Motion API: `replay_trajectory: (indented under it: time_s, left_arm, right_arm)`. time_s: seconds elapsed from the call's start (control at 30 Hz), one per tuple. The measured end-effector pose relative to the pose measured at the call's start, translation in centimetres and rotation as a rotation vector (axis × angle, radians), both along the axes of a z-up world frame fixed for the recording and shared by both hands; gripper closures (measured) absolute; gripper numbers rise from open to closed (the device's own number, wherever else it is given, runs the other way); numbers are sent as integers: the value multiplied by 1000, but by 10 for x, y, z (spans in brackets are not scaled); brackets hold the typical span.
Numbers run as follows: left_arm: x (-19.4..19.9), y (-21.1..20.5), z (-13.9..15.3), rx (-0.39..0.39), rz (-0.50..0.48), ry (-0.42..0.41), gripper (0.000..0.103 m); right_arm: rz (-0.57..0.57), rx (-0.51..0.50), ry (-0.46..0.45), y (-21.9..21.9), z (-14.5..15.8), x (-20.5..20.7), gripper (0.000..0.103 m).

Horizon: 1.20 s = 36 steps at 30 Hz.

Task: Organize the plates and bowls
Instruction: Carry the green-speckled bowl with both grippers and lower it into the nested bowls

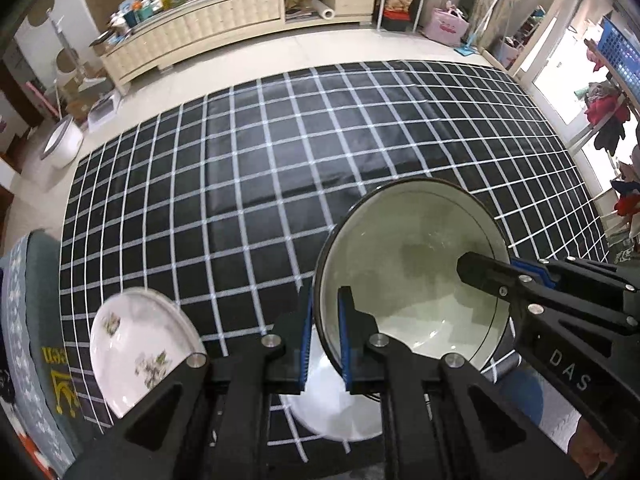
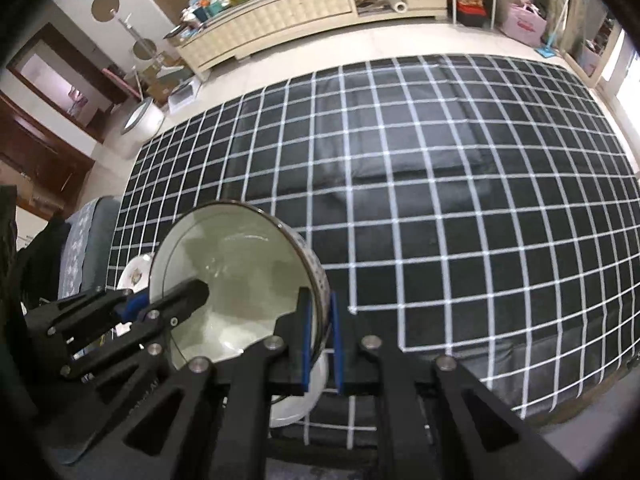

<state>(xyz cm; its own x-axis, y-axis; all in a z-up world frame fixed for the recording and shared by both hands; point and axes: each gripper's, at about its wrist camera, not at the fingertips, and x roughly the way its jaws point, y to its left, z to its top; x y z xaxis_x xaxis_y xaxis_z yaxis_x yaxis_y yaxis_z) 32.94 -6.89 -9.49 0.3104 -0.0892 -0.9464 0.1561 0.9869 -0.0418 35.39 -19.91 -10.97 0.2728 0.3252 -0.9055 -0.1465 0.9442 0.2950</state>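
Gripping one bowl [image 1: 408, 276] rim, both hand-held grippers [image 1: 325, 334] [image 2: 320, 338] clamped, flowered plate [image 1: 140, 344] beside (white dish [image 1: 332, 408] underneath), checked cloth [image 1: 280, 160].

Daylit, fisheye-warped, slightly blurred edges

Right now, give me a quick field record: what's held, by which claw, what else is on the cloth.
held: bowl, lifted and tilted
left claw: shut on bowl's near-left rim
right claw: shut on the opposite rim
bowl contents: empty
below bowl: white plate on the checked cloth
also on cloth: floral plate, left of the white one
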Motion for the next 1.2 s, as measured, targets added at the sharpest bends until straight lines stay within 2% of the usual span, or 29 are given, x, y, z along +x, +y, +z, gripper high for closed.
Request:
replay_trajectory:
  time_s: [0.17,0.53,0.63,0.77,1.2]
  left_arm:
    - [-19,19,-13,-10,23,26,93]
    - [-59,21,-44,-24,33,67,92]
    - [-62,24,-53,-44,42,86,93]
    - [-63,21,-64,-34,26,90,93]
    - [-68,23,-67,-41,24,57,92]
  right_arm:
    - [21,-13,24,17,-12,-14,92]
    - [28,-25,93,25,-40,-49,92]
    - [29,-40,96,26,-44,-52,92]
    - [28,-41,106,24,-52,-52,93]
    - [76,-60,102,28,-52,-55,92]
